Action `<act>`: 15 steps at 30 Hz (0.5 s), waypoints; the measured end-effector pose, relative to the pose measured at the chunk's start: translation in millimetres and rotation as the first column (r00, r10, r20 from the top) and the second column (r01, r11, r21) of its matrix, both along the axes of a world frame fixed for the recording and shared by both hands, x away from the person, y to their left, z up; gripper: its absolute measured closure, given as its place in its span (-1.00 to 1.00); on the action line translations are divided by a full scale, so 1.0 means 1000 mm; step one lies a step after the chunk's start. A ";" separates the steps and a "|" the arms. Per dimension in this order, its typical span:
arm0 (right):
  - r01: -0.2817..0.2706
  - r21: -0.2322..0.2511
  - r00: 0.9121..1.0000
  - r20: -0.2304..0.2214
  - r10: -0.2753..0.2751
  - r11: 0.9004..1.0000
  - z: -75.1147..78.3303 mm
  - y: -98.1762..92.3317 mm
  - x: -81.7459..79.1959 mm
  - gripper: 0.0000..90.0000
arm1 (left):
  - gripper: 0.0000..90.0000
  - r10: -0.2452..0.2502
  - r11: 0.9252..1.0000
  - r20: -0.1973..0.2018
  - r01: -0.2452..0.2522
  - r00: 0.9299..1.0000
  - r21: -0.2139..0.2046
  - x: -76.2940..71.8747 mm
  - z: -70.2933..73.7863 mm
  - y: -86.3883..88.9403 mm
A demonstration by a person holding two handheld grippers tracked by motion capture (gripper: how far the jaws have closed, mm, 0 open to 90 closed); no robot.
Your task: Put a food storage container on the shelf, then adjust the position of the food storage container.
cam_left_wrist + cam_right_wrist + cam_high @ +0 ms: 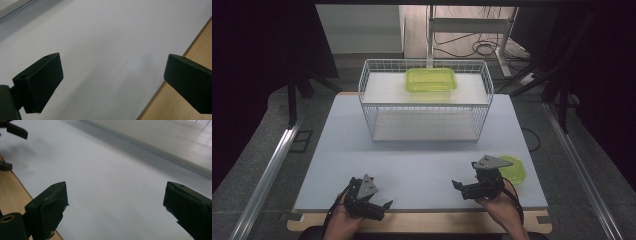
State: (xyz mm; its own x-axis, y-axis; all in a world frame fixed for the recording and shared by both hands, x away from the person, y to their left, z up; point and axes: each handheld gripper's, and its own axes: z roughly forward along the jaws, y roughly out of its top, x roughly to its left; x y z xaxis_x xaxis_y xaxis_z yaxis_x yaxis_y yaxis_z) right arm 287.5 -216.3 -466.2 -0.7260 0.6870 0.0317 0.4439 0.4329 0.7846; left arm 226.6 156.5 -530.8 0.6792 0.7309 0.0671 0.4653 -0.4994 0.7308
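**Risk Assessment: Lid Pickup and Basket Clearance**

Pale grey sheeting covers the surface [422,165], with a bare wooden strip along its near edge. Both grippers rest near that edge, well apart from each other. The left gripper [379,207] holds its jaws spread wide with nothing between them; the right gripper [462,187] likewise has its jaws apart and empty.

The nearest work item is the green lid [514,170], lying flat just beside the right gripper, close to the right edge of the surface.

Hazards, as judged:
- A flat lid offers little edge to pinch; the jaws may slide over it or push it off the surface.
- A thin plastic rim may flex and slip under a partial grip.

Obstructions: the wire basket [427,102] stands mid-surface. The green container [431,80] sits on its upper shelf, behind the raised wire rim. Any approach from the front must clear that rim.
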 end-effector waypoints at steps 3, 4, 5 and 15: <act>0.008 -0.015 1.000 -0.021 -0.008 1.000 -0.007 -0.003 0.001 -0.85 | -0.95 -0.001 1.000 0.000 0.001 1.000 0.003 0.000 0.000 0.000; 0.011 -0.018 1.000 -0.025 -0.011 1.000 -0.009 -0.003 0.002 -0.84 | -0.95 -0.001 1.000 0.000 0.001 1.000 0.004 0.000 0.000 -0.001; 0.015 -0.018 1.000 -0.027 -0.015 1.000 -0.009 -0.004 0.002 -0.82 | -0.95 -0.002 1.000 0.001 0.002 1.000 0.005 0.000 0.000 -0.001; 0.085 -0.013 0.996 -0.033 -0.085 0.996 -0.003 -0.025 0.008 -0.41 | -0.95 -0.005 1.000 -0.001 0.005 1.000 0.011 0.000 -0.001 -0.001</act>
State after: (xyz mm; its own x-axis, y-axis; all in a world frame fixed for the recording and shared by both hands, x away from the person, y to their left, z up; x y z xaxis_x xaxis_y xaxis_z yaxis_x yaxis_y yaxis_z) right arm 295.3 -241.0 -469.5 -0.6637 0.7465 0.0470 0.5055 0.4014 0.7638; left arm 226.5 155.3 -531.5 0.6830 0.7266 0.0748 0.4632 -0.5101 0.7248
